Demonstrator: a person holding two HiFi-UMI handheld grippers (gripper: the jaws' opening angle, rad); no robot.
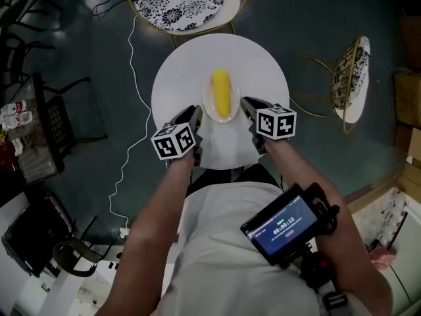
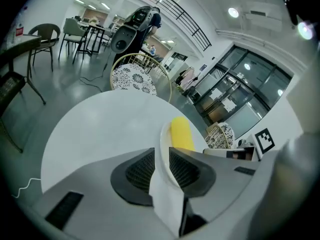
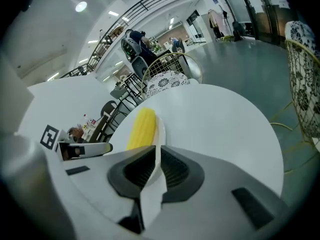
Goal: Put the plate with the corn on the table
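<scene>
A person stands over a round white table [image 1: 177,71] with a gripper in each hand and holds a small white plate [image 1: 220,118] between them, at the middle of the tabletop in the head view. A yellow corn [image 1: 222,92] lies lengthwise on the plate, pointing from 6 to 12 o'clock.

The left gripper [image 1: 198,113] takes the plate at about 8 o'clock and the right gripper [image 1: 245,104] at about 4 o'clock. In the left gripper view we see the left gripper [image 2: 162,166] with its ribbed pads pinching the plate's [image 2: 163,136] thin rim, the corn [image 2: 181,133] just beyond them and the table [image 2: 100,129] behind. The right gripper view shows the same on the other side: the right gripper [image 3: 156,166] is pressed onto the rim of the plate [image 3: 160,134], with the corn [image 3: 141,129] at 11 o'clock from the jaws and the table [image 3: 215,119] spread out past it. We cannot tell whether the plate touches the tabletop or hangs just above it.

A chair [image 1: 179,2] with a black-and-white patterned seat stands at the table's 12 o'clock, and a second chair [image 1: 348,78] stands apart at 3 o'clock. A white cable [image 1: 131,110] trails over the dark floor [image 1: 99,58] at 9 o'clock. A lit screen [image 1: 287,227] sits on the person's right forearm.
</scene>
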